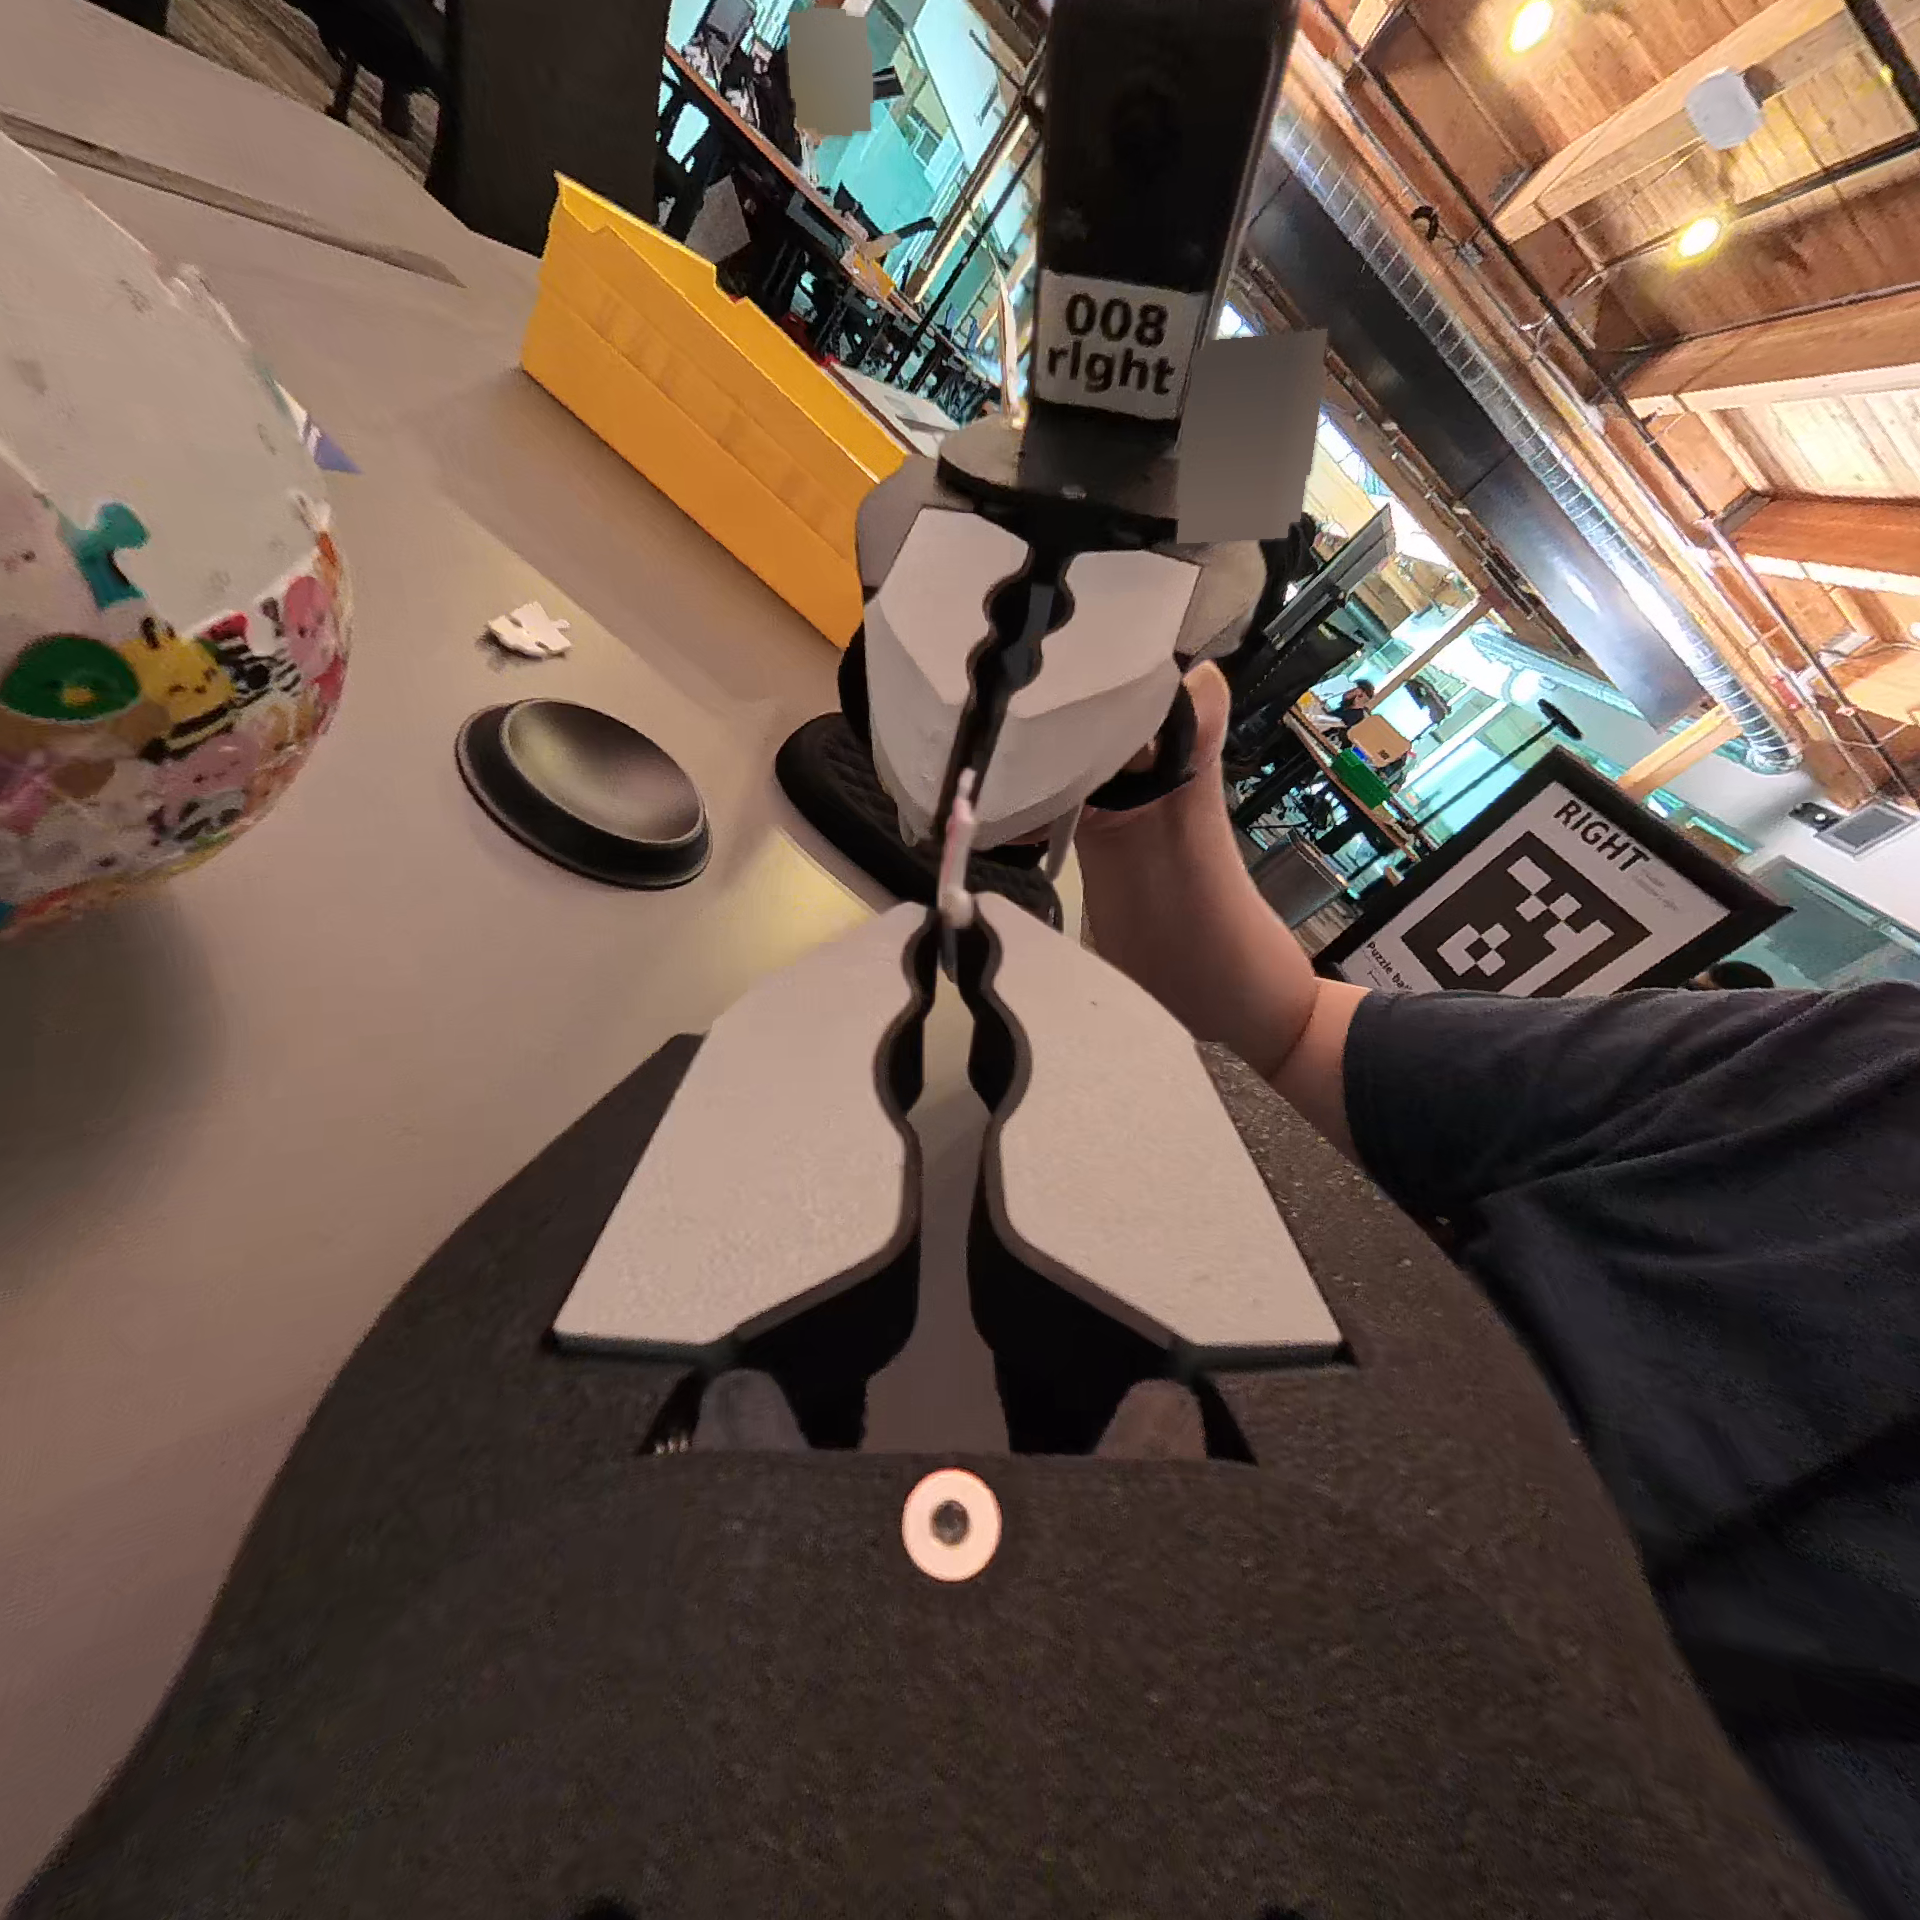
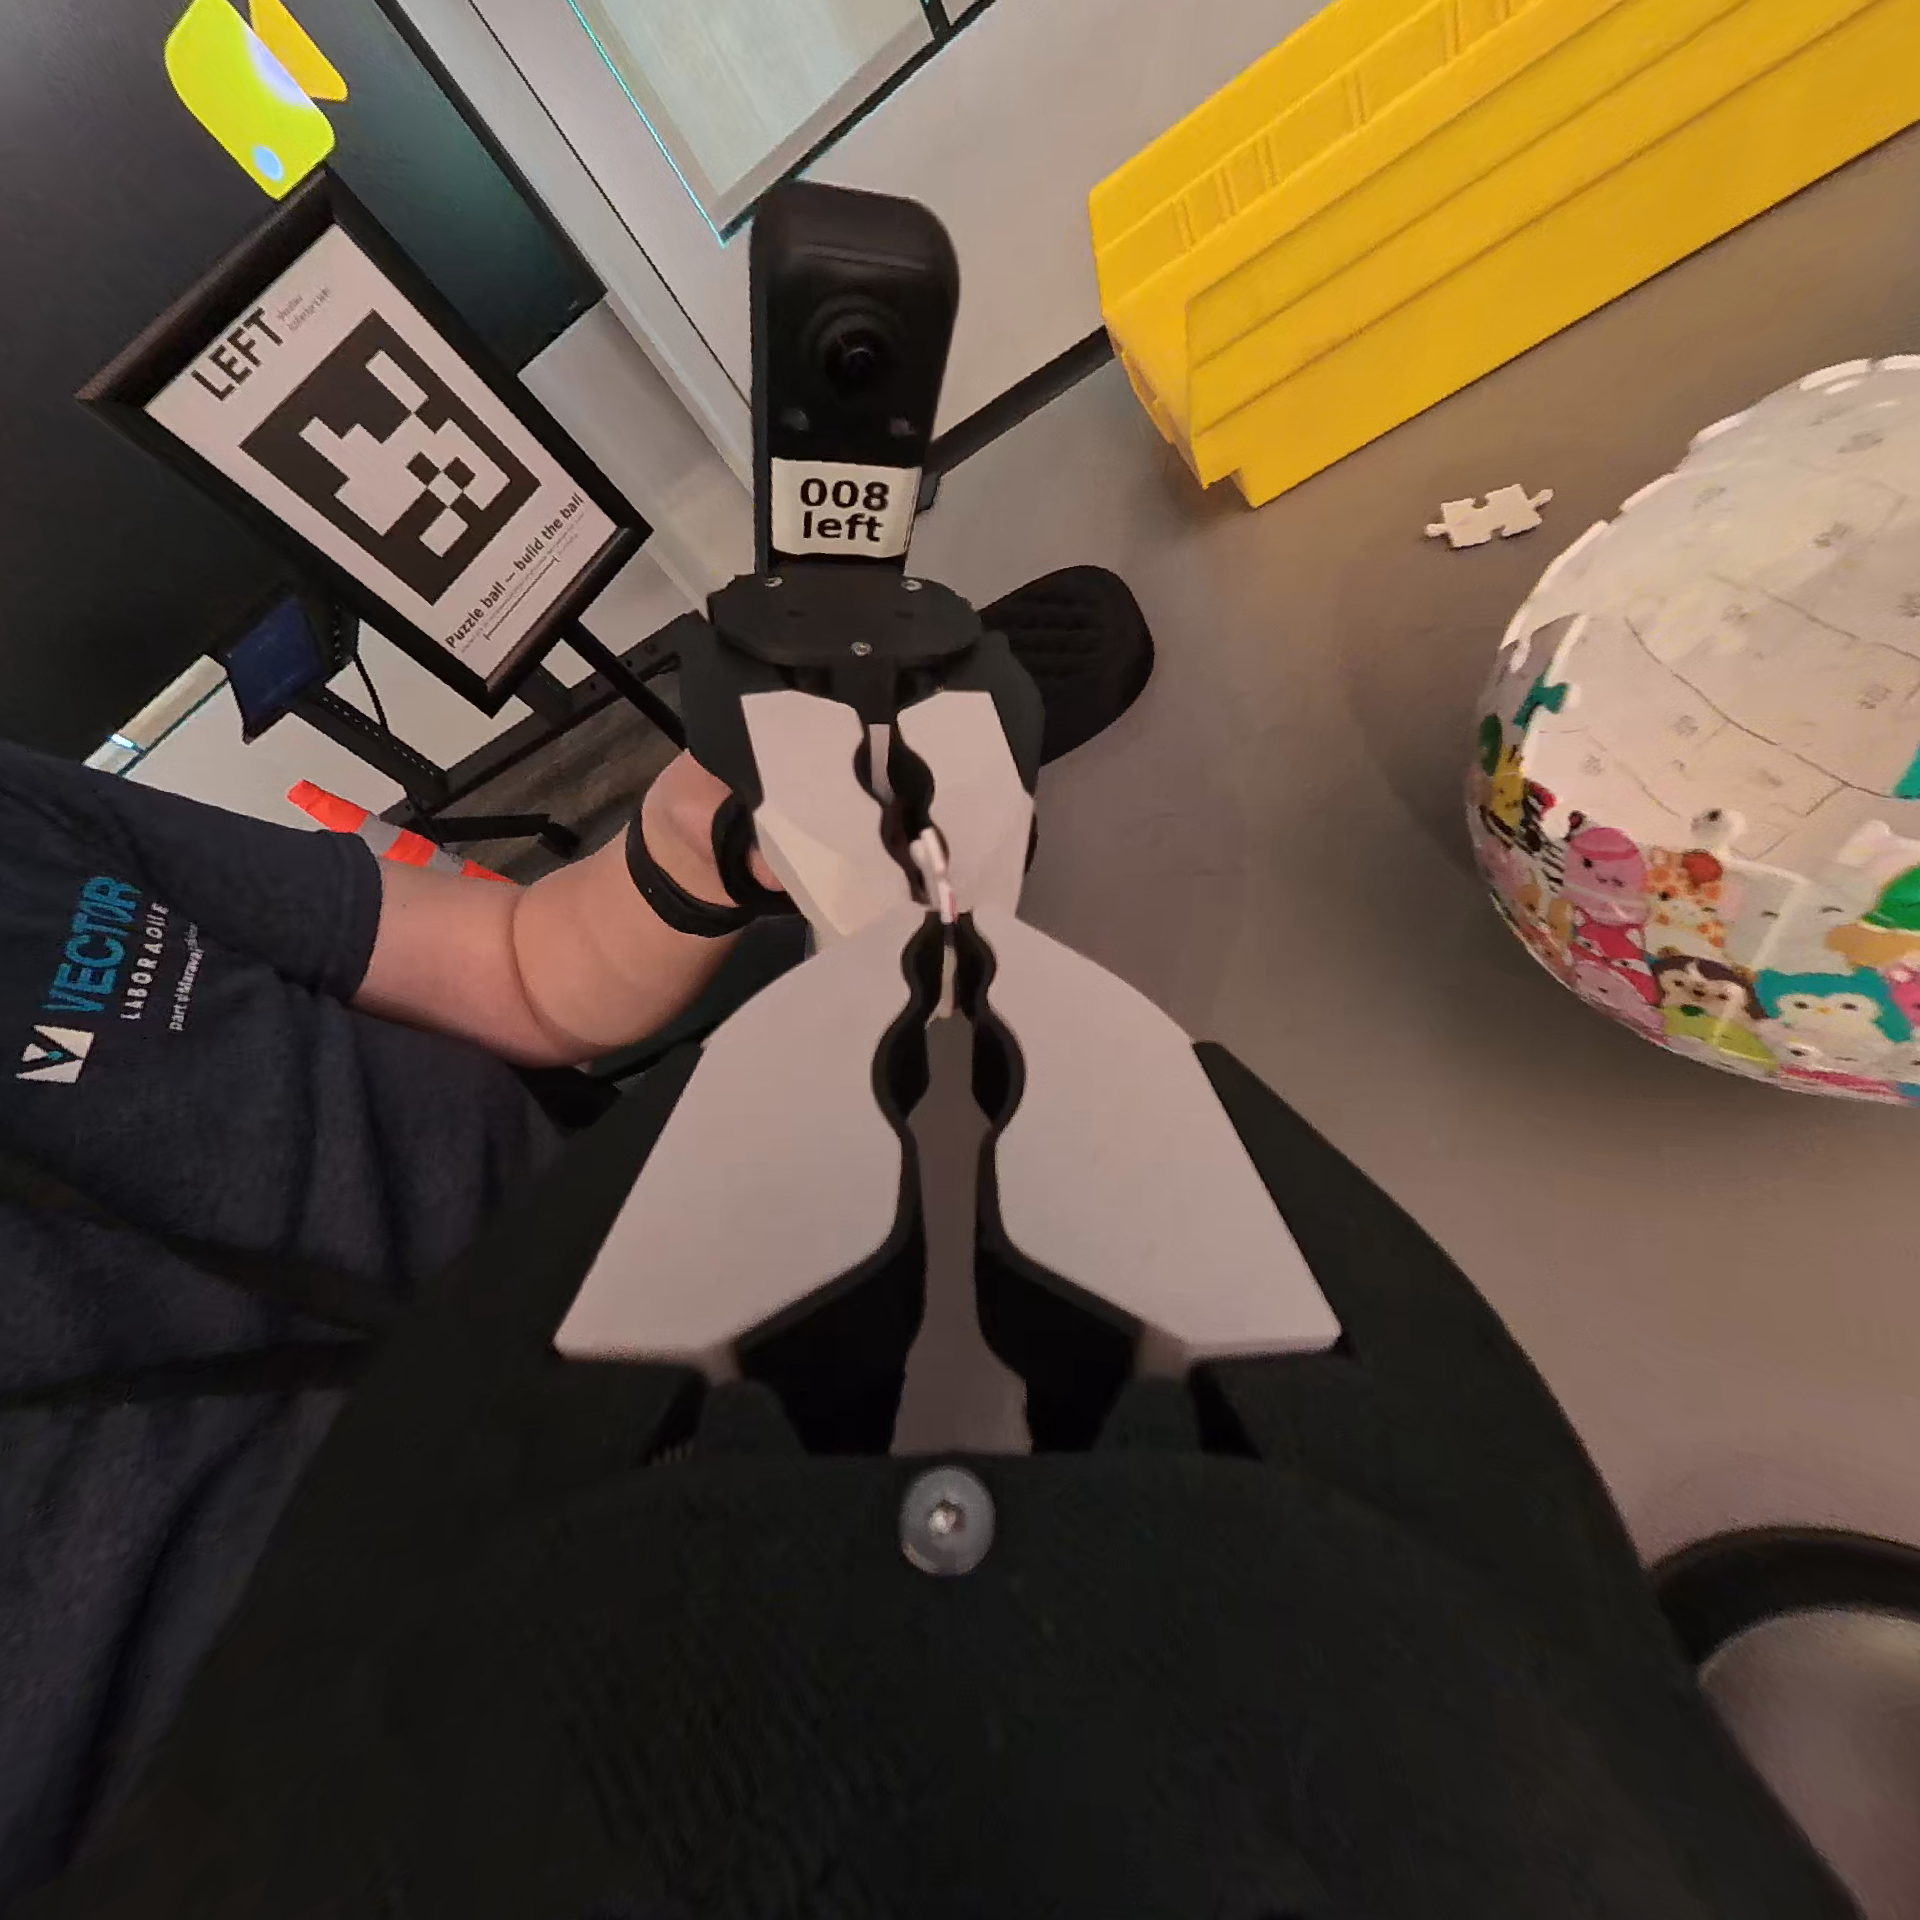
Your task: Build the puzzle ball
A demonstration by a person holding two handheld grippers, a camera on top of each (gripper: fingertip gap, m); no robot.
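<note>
Between the two facing grippers, a thin, light, bendable puzzle piece (image 1: pixel 958 862) is pinched edge-on by both clenched jaws, while the fragile, part-built puzzle ball (image 2: pixel 1704 748) rests on the surface (image 2: pixel 1299 831) nearby.

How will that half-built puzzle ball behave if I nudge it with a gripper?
The puzzle ball is rounded and sits directly on the table, not in the black stand, so it will probably roll. Its unfinished, jagged edge suggests a hollow shell, likely light. Interlocked pieces may pop apart under pressure.

Claws tip-to-tip, ball (image 1: pixel 156 644), bin (image 1: pixel 686 416) flanking
</note>
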